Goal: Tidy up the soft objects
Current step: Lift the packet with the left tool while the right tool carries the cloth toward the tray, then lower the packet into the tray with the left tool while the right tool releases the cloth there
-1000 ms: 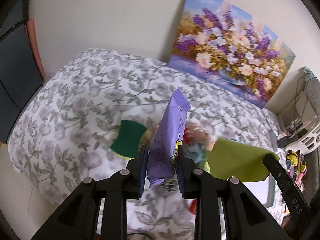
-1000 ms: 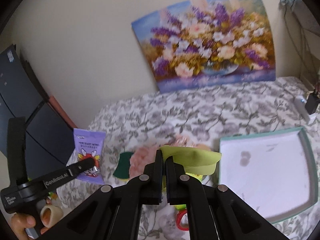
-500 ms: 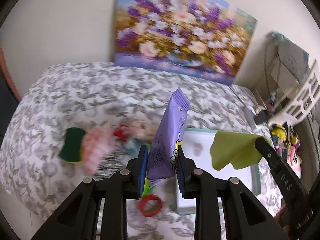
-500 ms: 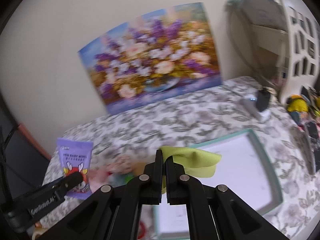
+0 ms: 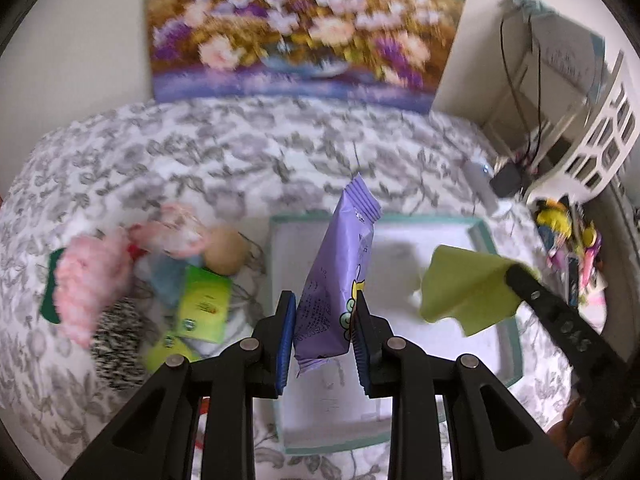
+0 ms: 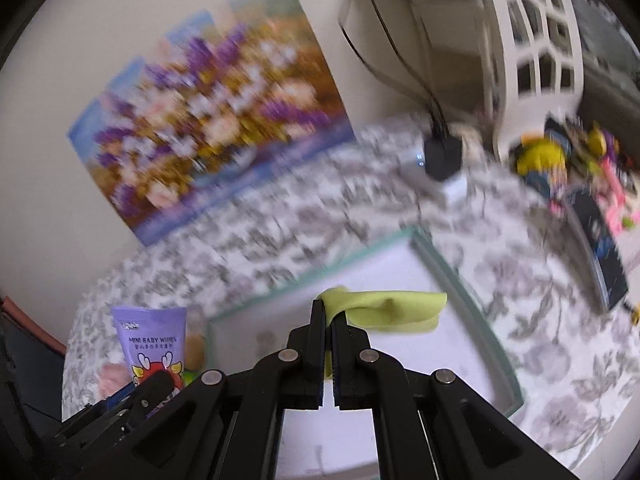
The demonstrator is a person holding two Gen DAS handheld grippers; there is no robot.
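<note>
Floral-cloth tabletop [image 5: 240, 160] carries white tray [image 5: 486, 236]. Left view alone shows soft pile [image 5: 132, 280] beside tray. Left hand-held gripper [image 5: 324, 336] clamps purple wipes pack [image 5: 340, 280] upright above tray; right hand-held gripper [image 6: 329, 344] pinches green cloth [image 6: 392, 310], closed tight.

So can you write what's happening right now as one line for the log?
left gripper: shut on purple wipes pack | right gripper: shut on green cloth | both over white tray | pile: left of tray

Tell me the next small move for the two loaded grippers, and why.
Probably lower both toward the tray floor before releasing: the left hand-held gripper grips the purple wipes pack and the right hand-held gripper pinches the green cloth, both above its white floor.
</note>
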